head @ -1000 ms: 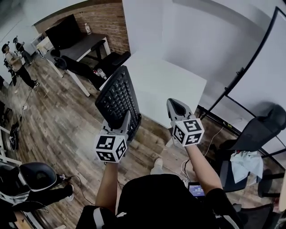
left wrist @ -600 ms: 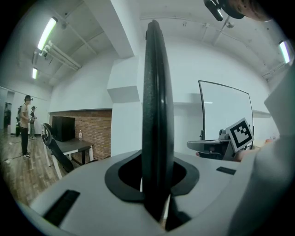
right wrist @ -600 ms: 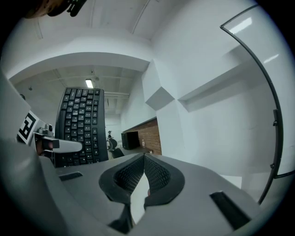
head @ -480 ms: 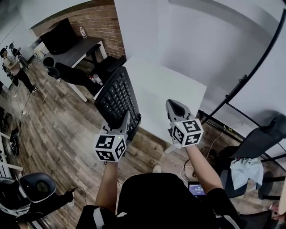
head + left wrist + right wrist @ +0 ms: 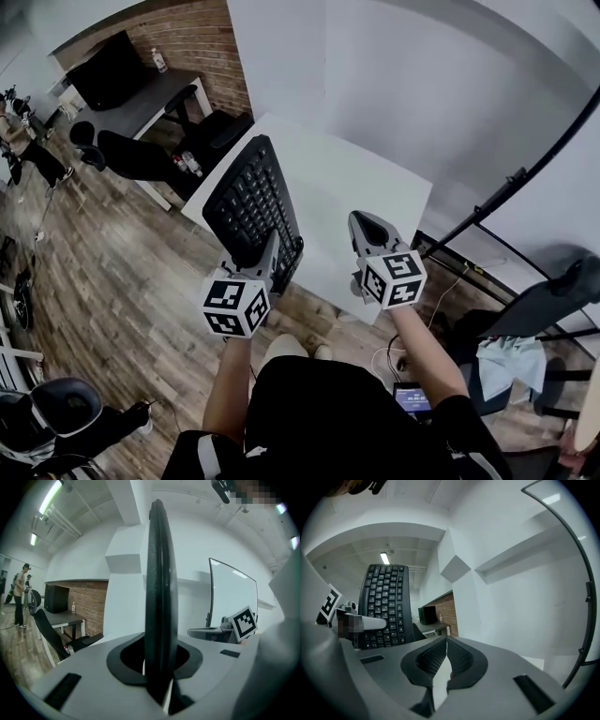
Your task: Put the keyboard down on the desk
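Note:
A black keyboard [image 5: 251,202] stands nearly on end above the near left corner of the white desk [image 5: 361,183], keys facing right. My left gripper [image 5: 265,258] is shut on its lower edge. In the left gripper view the keyboard [image 5: 159,588] shows edge-on, rising straight up from between the left gripper's [image 5: 159,670] pads. My right gripper [image 5: 367,228] is shut and empty, hovering over the desk's near edge to the right of the keyboard. From the right gripper view the keyboard's keys [image 5: 384,604] fill the left side, beyond the right gripper [image 5: 446,656].
The white desk stands against a white wall. A dark desk with a monitor [image 5: 112,70] and black office chairs [image 5: 136,155] are at the far left on wood floor. A black-framed board [image 5: 511,183] and a black chair [image 5: 548,286] are at the right.
The person has stepped nearer the white desk. The keyboard and both grippers now hang over its near edge rather than in front of it. Both grips are unchanged.

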A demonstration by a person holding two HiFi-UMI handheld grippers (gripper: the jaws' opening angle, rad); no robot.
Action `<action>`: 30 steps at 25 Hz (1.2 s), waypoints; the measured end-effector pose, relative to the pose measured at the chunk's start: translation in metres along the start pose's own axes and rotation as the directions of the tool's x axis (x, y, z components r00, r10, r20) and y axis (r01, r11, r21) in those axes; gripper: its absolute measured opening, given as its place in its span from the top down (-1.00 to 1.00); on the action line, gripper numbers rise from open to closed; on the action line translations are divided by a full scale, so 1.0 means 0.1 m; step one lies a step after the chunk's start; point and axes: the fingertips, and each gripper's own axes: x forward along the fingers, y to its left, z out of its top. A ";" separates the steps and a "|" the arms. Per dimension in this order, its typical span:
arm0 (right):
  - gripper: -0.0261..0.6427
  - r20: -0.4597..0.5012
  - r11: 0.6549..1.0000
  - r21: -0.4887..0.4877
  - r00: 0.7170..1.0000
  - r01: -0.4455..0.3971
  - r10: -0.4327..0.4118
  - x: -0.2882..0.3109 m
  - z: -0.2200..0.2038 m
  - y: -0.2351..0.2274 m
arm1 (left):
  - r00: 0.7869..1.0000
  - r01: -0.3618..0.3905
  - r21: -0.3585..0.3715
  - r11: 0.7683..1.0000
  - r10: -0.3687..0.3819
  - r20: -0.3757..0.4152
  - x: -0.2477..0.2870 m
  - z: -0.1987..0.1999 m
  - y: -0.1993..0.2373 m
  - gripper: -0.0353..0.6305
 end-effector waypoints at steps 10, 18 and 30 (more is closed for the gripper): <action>0.80 -0.050 0.999 -0.001 0.998 0.049 -0.049 0.46 -0.11 -0.13 | 0.997 0.070 -0.030 0.997 -0.071 -0.033 0.48 -0.08 0.30 0.63; 0.80 -0.098 0.996 0.010 0.991 0.093 -0.092 0.97 -0.21 -0.23 | 0.987 0.140 -0.076 0.987 -0.146 -0.073 0.97 -0.18 0.62 0.63; 0.80 -0.183 0.984 0.009 0.968 0.175 -0.171 1.43 -0.38 -0.35 | 0.959 0.239 -0.188 0.953 -0.262 -0.109 1.50 -0.45 0.80 0.63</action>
